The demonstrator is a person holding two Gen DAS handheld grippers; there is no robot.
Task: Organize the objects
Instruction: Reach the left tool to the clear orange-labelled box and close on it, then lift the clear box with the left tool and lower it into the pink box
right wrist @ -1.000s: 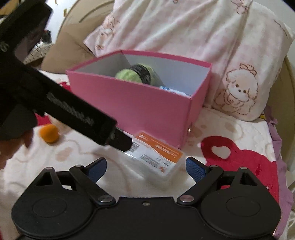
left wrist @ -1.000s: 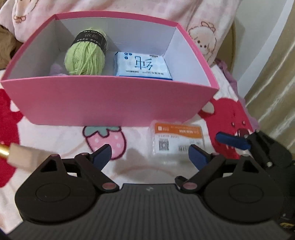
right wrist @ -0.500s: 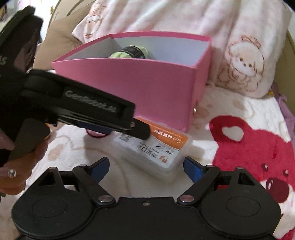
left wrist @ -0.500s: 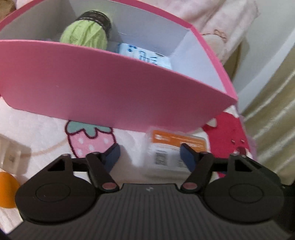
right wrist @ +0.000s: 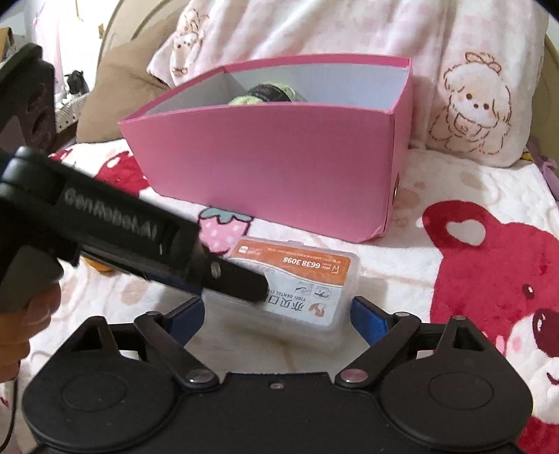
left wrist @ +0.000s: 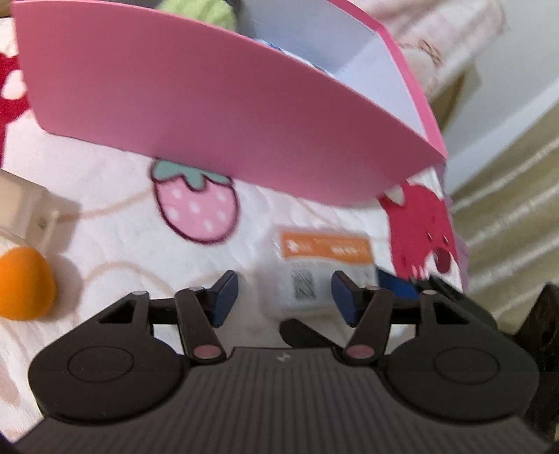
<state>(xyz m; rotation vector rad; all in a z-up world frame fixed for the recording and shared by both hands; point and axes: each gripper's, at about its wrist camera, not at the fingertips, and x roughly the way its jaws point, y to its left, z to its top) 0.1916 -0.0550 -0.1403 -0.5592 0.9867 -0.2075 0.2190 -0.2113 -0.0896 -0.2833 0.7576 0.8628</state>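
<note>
A clear plastic case with an orange and white label (right wrist: 300, 279) lies flat on the blanket in front of the pink box (right wrist: 272, 174); it also shows in the left wrist view (left wrist: 321, 269). My left gripper (left wrist: 284, 297) is open, its blue pads on either side of the case's near end. My right gripper (right wrist: 277, 319) is open and straddles the case from the other side. In the right wrist view the left gripper's body (right wrist: 115, 241) crosses over the case. The pink box (left wrist: 209, 104) holds green yarn (right wrist: 251, 99) and a blue packet.
An orange ball (left wrist: 24, 283) and a beige block (left wrist: 31, 213) lie on the blanket at the left. The soft blanket has strawberry (left wrist: 195, 209) and red bear prints (right wrist: 489, 279). Pillows (right wrist: 384, 31) stand behind the box. A curtain hangs at the right.
Both grippers have come down and closer to the labelled case, which now lies between each pair of pads. The left gripper's fingers have narrowed somewhat. The case has not moved.
</note>
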